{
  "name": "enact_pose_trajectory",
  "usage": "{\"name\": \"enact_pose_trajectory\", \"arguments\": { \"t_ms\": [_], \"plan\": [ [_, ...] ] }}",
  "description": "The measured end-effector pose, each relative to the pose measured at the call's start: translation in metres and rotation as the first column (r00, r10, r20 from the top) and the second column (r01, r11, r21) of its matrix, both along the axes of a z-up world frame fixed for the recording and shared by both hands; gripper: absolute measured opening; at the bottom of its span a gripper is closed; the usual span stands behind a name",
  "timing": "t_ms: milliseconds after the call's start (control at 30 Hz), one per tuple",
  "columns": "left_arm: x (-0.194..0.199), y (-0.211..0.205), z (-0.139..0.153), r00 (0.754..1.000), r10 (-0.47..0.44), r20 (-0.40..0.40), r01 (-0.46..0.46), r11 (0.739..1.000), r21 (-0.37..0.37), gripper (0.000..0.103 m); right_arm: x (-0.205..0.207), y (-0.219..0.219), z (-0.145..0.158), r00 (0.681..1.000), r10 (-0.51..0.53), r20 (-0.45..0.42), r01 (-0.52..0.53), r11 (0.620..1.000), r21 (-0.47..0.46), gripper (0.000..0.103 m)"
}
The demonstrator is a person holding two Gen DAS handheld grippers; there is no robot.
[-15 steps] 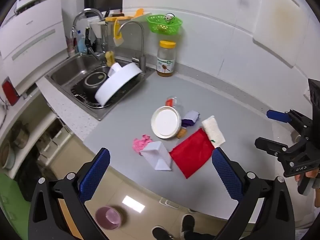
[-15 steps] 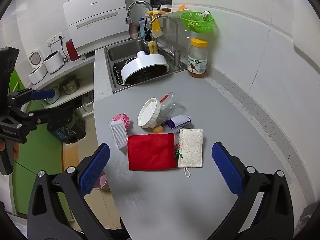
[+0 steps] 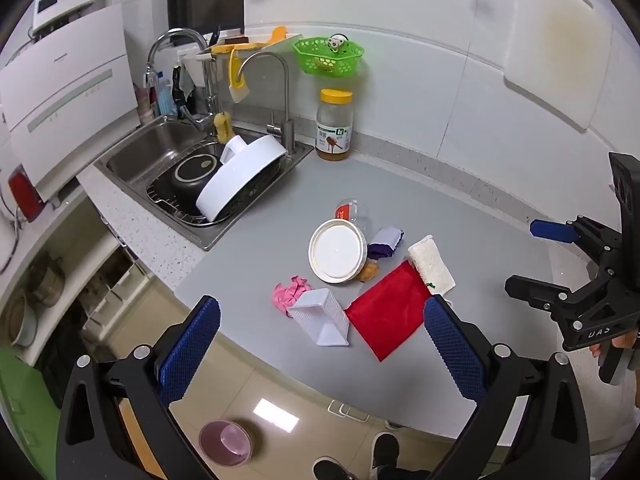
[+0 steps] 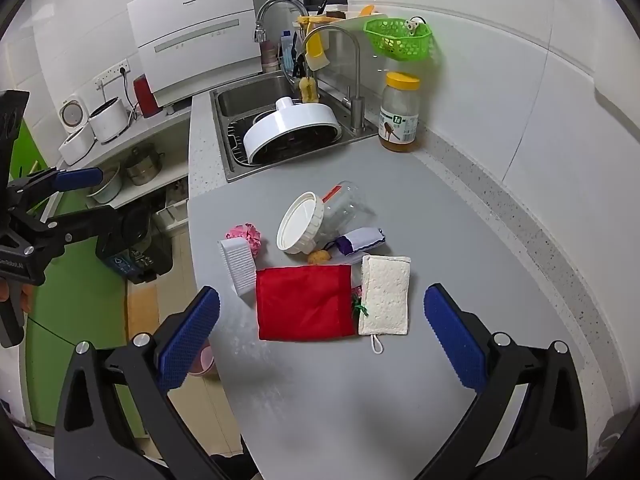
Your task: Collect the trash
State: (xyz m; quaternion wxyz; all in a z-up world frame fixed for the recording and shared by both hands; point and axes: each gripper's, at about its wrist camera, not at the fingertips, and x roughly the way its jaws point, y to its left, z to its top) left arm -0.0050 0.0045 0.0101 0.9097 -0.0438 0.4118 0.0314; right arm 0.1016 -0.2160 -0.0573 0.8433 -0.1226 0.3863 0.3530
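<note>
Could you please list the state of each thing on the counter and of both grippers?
left gripper: open, empty
right gripper: open, empty
clear jar: on its side, lidded
red cloth: flat
pink wrapper: crumpled
honey jar: upright, capped
sponge: flat

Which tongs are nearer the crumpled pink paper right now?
Left, probably. The left tongs hover open off the counter's front edge just short of the pink paper. The right tongs, also open, are past the red cloth from it.
</note>
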Motion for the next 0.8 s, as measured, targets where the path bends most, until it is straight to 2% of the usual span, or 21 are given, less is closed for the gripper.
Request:
{"name": "enact_pose_trajectory", "arguments": {
  "t_ms": [800],
  "plan": [
    [0.0027,-0.0027,-0.0036,1.000,-0.004,-0.003,0.004,1.000,0.004,0.097,-0.0003,0.0003,-0.0021,1.000,0.019,0.001,-0.019,1.000,-0.004,0.100]
  ]
}}
